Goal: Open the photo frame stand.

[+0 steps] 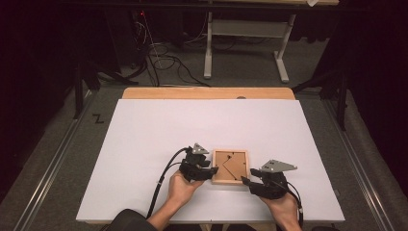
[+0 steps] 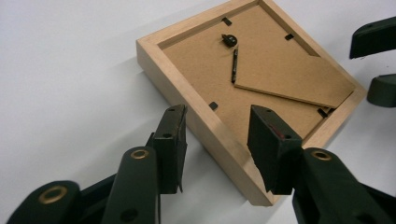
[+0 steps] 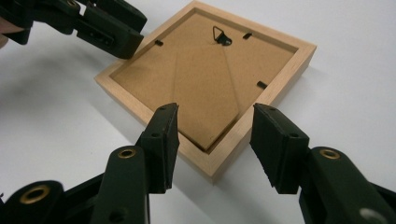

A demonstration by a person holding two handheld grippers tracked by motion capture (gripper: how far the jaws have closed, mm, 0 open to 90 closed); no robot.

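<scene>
Lying face down on the white table (image 1: 144, 144), the square light-wood picture frame (image 1: 231, 166) sits between your grippers. Your left gripper (image 2: 217, 135) straddles one edge, fingers apart; your right gripper (image 3: 215, 140) flanks a corner, fingers wide, not gripping.

Dim room: grey carpet floor (image 1: 240, 67), cables (image 1: 163, 60), white desk legs (image 1: 208, 48).

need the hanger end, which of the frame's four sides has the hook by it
The wooden frame's far side: in the high view the black hook sits just inside it.
</scene>
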